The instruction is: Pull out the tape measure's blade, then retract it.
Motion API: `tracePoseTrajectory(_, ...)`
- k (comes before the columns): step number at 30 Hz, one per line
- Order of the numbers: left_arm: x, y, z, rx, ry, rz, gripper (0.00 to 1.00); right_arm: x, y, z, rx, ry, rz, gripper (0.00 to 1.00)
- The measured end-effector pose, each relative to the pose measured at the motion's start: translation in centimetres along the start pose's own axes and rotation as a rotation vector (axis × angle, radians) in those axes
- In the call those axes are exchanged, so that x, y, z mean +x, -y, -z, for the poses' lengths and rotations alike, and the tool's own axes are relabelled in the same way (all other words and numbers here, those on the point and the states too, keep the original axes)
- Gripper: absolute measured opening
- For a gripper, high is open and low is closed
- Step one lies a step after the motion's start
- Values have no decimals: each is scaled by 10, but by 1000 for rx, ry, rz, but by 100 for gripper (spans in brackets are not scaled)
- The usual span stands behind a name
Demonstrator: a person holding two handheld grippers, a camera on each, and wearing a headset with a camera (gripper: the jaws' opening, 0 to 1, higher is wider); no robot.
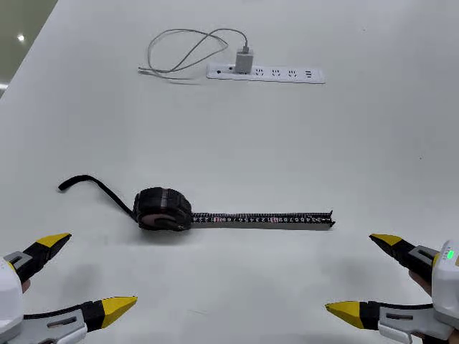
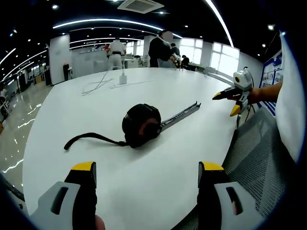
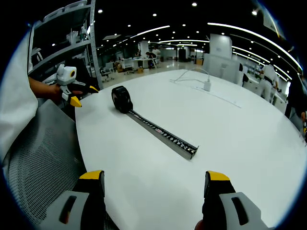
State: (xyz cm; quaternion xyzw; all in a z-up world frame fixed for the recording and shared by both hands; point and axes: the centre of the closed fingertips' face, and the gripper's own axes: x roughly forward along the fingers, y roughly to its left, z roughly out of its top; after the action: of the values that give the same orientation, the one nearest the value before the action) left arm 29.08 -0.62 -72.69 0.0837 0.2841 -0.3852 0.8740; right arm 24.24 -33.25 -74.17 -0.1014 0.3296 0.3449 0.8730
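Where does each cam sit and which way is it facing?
Head view: on the headset, looking down at the tape measure on the table; left gripper and right gripper, open, at bottom.
Left gripper view: on the left gripper, facing the tape measure's case end; own jaws below.
Right gripper view: on the right gripper, facing the blade tip; own jaws below.
Shared: both gripper views catch the tape measure and the opposite gripper.

Left gripper [image 1: 87, 274] and right gripper [image 1: 361, 274] are held low and well apart, jaws spread wide, yellow fingertips [image 1: 118, 306] aimed inward, each pair facing the other.
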Motion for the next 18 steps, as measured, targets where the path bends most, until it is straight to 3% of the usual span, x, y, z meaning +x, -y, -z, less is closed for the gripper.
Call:
tracePoseTrajectory(11,15,2,-12,-15,-9,-9,86,-1,-1,2,9,5,-1,84)
tracePoseTrajectory(18,26,9,-27,-29,22,2,85,-2,0,1,18,10,-1,85)
